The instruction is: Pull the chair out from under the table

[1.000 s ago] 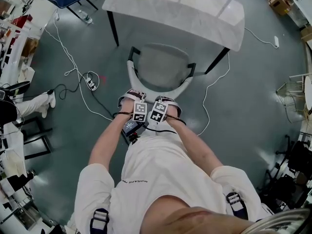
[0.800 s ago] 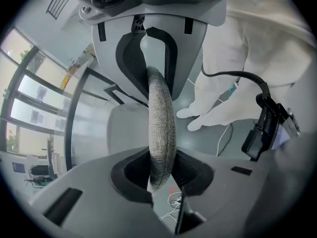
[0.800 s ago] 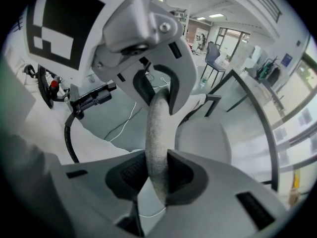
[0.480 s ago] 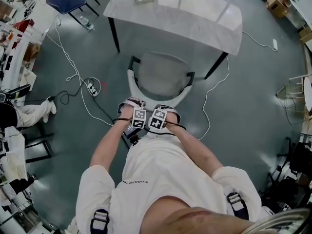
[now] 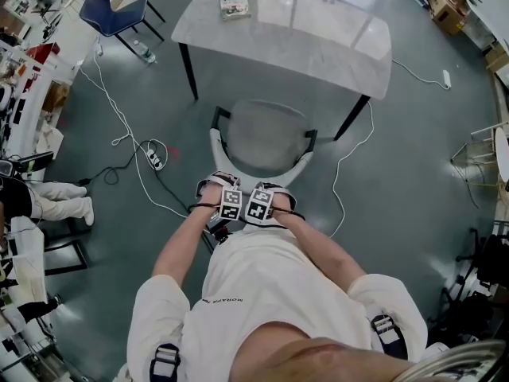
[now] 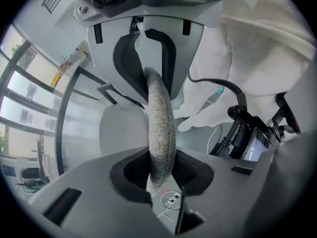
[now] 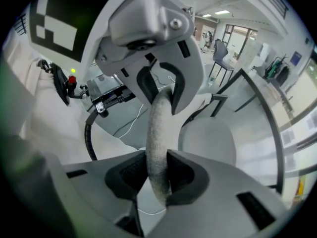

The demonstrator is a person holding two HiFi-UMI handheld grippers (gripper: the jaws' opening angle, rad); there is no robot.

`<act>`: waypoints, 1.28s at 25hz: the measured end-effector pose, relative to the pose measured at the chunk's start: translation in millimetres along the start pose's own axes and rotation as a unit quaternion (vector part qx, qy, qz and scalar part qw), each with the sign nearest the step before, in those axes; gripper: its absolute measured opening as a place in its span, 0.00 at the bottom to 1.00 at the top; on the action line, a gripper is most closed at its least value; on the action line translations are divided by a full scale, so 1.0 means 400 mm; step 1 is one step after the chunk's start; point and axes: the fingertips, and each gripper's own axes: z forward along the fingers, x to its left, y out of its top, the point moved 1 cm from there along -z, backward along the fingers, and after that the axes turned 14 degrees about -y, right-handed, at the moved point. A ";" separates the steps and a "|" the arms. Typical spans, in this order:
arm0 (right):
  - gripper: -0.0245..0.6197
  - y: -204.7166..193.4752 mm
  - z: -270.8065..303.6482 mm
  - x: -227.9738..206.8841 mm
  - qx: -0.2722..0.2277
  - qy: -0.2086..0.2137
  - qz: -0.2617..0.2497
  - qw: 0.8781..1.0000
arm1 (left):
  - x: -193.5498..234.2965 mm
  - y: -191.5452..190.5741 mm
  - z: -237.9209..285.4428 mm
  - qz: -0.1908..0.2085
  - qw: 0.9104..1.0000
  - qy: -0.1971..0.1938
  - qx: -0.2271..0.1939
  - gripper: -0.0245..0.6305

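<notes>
**Both claws on the backrest, chair nearly out**

Our left claw (image 6: pixel 159 133) and right claw (image 7: pixel 159 133) are each clamped on the rim of the chair's backrest (image 5: pixel 296 163), side by side at its middle. Beyond them lies the seat (image 5: pixel 262 132), and past that the table (image 5: pixel 318 42). From above, the seat looks clear of the table's near edge. We judge the pull mostly done, with perhaps a short drag and letting go left.

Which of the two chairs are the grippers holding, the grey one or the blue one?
The grey chair at the table: the left gripper and right gripper are both clamped on its backrest. The blue chair stands untouched, off to the side.
</notes>
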 end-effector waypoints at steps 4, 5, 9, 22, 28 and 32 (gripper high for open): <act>0.20 -0.012 -0.022 0.003 0.005 0.001 -0.025 1.000 | -0.010 0.014 -0.012 -0.011 1.000 -0.019 -0.005 0.18; 0.20 -0.014 -0.035 0.001 0.003 0.004 -0.026 1.000 | -0.012 0.017 -0.018 -0.009 1.000 -0.024 -0.005 0.18; 0.13 0.006 -0.111 -0.013 -0.024 0.034 -0.026 0.999 | -0.032 0.011 -0.066 -0.007 0.999 -0.049 -0.011 0.18; 0.06 0.083 -0.376 -0.200 -0.142 -0.010 0.069 0.987 | 0.019 0.089 -0.429 -0.140 0.968 0.004 -0.206 0.04; 0.06 0.110 -0.499 -0.305 -0.198 -0.061 0.133 0.969 | 0.081 0.110 -0.602 -0.180 0.944 0.082 -0.265 0.04; 0.06 0.151 -0.601 -0.375 -0.260 -0.098 0.184 0.943 | 0.128 0.093 -0.726 -0.221 0.912 0.151 -0.310 0.04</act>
